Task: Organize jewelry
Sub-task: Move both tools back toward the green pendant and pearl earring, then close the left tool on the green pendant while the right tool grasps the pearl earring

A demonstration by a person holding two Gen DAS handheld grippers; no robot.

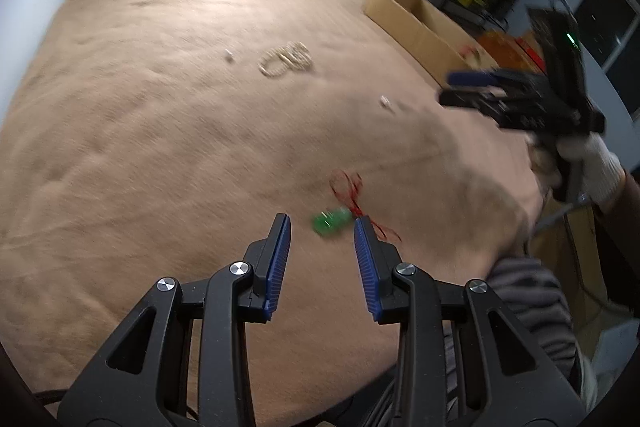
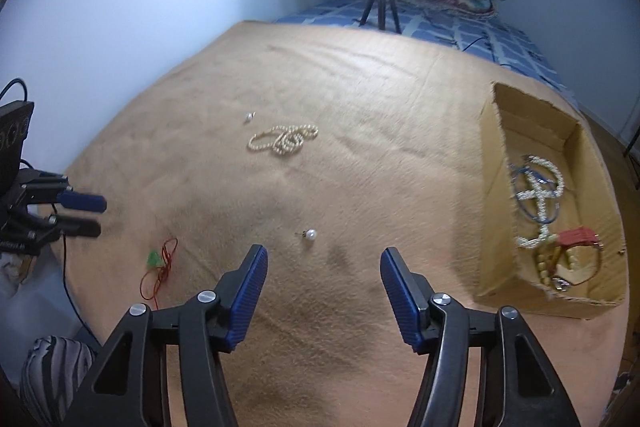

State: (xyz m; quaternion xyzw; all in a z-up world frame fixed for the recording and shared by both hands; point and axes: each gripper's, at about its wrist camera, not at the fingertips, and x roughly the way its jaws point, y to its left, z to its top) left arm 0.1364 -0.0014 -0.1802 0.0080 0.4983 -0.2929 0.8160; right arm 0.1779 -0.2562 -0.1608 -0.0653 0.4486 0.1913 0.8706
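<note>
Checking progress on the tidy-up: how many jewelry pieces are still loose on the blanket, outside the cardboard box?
4: pearl necklace mid-blanket, small earring just beyond it, pearl earring ahead of the right gripper, green pendant on red cord nearest the left gripper. None appear hidden.

Open blanket, clutter at the edges

The blanket [image 2: 360,99] middle lies bare; a cardboard box [image 2: 592,147] blocks its right edge, a tripod [image 2: 378,7] its far edge.

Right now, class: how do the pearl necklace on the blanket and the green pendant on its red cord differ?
The pearl necklace is cream beads bunched in loops; the green pendant is one green piece on a thin red cord. The necklace lies farther from both grippers; the pendant lies near the left gripper. Both rest loose on the tan blanket.
</note>
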